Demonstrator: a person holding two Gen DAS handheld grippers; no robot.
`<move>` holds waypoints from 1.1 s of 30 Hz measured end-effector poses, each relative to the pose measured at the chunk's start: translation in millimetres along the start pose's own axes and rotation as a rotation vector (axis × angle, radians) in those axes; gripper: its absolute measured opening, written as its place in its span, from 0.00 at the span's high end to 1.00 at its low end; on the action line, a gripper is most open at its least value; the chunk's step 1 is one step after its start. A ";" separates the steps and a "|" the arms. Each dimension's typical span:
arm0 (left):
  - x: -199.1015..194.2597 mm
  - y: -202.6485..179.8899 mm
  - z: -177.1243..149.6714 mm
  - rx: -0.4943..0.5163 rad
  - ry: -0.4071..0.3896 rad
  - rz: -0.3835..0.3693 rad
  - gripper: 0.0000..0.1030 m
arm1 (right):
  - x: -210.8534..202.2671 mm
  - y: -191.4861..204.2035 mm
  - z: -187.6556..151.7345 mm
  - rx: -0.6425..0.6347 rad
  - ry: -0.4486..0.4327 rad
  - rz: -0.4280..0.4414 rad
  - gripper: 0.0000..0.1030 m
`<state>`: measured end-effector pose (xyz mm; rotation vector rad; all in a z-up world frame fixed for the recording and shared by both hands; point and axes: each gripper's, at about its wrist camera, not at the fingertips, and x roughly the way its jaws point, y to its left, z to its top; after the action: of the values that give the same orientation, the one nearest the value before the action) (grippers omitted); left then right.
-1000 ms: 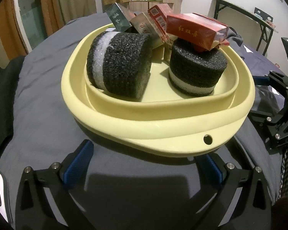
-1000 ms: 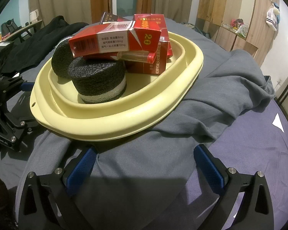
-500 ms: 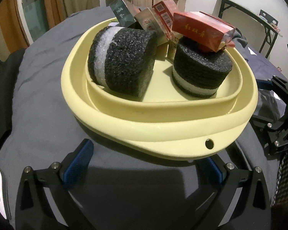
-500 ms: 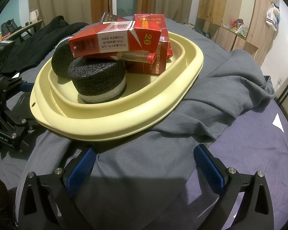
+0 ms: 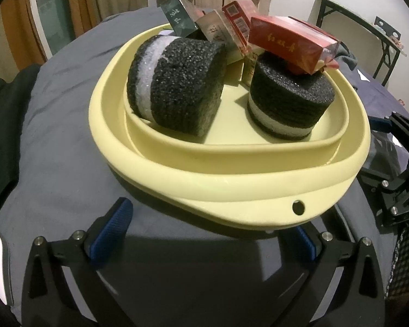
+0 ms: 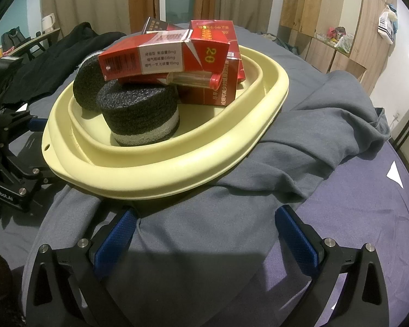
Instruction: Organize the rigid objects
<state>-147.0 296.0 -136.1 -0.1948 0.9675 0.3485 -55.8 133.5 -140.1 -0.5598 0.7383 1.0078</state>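
The yellow basin (image 5: 231, 185) looks like smooth, slightly glossy plastic. Both foam cylinders (image 5: 177, 92) are coarse, matt black sponge with a white band. The red cartons (image 6: 163, 54) are glossy printed card. The grey cloth (image 6: 300, 147) underneath is soft and matt.

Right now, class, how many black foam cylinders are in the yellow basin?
2: one on its side, one upright under a red carton. The cartons may hide others.
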 end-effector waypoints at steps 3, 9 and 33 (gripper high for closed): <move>-1.3 -0.9 -5.0 -0.005 -0.020 0.003 0.00 | 0.0 0.0 0.0 0.000 0.000 0.000 0.00; -2.1 -1.3 -10.8 -0.007 -0.039 0.006 0.00 | 0.2 0.0 0.0 0.000 0.000 0.000 0.00; -3.0 -3.4 -14.7 -0.014 -0.049 0.016 0.00 | 0.2 0.0 0.0 -0.001 0.000 0.000 0.00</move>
<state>-158.6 287.6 -141.8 -0.1908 0.9192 0.3728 -55.7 133.6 -140.3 -0.5605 0.7378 1.0080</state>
